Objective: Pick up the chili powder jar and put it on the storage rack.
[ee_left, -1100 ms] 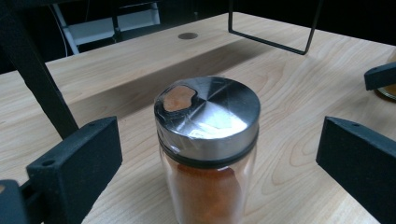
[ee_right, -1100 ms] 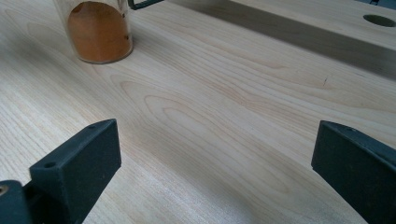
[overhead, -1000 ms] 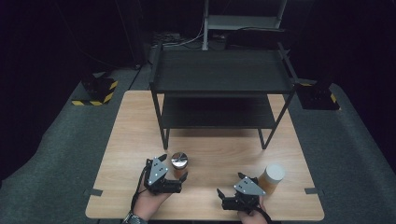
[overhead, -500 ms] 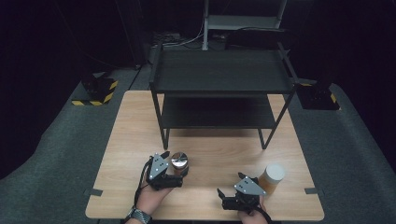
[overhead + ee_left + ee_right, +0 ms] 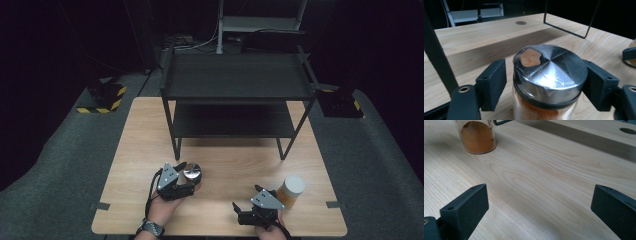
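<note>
The left hand-held gripper brackets the steel-lidded spice jar, which stands upright on the worktop. Its jaws have just been closing: the right pad touches the lid, while a narrow gap shows at the left pad, so the grasp looks nearly but not fully made. The right hand-held gripper gapes wide over bare wood, holding nothing. Just beside it stands a second jar, untouched. Beyond both, the black shelf rack is empty; lifting and placing are probably left.
</note>
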`<state>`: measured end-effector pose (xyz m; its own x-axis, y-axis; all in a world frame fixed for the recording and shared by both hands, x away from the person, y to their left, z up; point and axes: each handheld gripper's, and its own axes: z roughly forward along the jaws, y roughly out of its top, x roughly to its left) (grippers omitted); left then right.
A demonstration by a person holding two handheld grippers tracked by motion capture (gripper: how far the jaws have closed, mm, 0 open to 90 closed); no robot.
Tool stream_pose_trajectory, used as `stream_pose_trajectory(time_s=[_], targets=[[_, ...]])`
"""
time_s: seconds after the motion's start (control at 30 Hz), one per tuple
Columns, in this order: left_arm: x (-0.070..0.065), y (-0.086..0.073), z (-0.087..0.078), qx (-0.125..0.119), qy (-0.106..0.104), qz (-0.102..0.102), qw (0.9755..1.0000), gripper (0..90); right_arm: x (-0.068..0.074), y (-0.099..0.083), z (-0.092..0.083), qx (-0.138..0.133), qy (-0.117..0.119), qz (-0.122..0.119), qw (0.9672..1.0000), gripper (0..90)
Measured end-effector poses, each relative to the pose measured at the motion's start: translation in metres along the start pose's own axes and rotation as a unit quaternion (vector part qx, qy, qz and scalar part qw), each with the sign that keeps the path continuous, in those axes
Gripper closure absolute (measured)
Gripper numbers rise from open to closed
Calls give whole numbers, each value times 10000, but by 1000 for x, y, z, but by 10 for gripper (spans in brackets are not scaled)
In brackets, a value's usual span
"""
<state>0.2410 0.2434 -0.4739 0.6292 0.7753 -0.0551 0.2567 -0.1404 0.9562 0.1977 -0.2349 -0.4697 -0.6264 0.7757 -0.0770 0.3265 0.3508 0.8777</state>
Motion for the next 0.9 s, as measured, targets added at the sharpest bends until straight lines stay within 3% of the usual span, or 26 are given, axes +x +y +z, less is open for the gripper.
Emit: stream_pose_trajectory(time_s=[0.13,0.33,0.53,0.9], targets=[[0,-3,0,-87,-46,54,9999,335,0,0,0,-5,3,4,10000,8],[-4,-3,-1,-113,1,156,9998,349,0,0,0,-8,5,2,10000,8],[-5,-2,-4,-176,-34,98,9998,349,-1,0,0,-13,11,2,10000,8],[-9,17,-16,-370,-159,128,9991,349,-2,3,0,90,10,80,9999,9]])
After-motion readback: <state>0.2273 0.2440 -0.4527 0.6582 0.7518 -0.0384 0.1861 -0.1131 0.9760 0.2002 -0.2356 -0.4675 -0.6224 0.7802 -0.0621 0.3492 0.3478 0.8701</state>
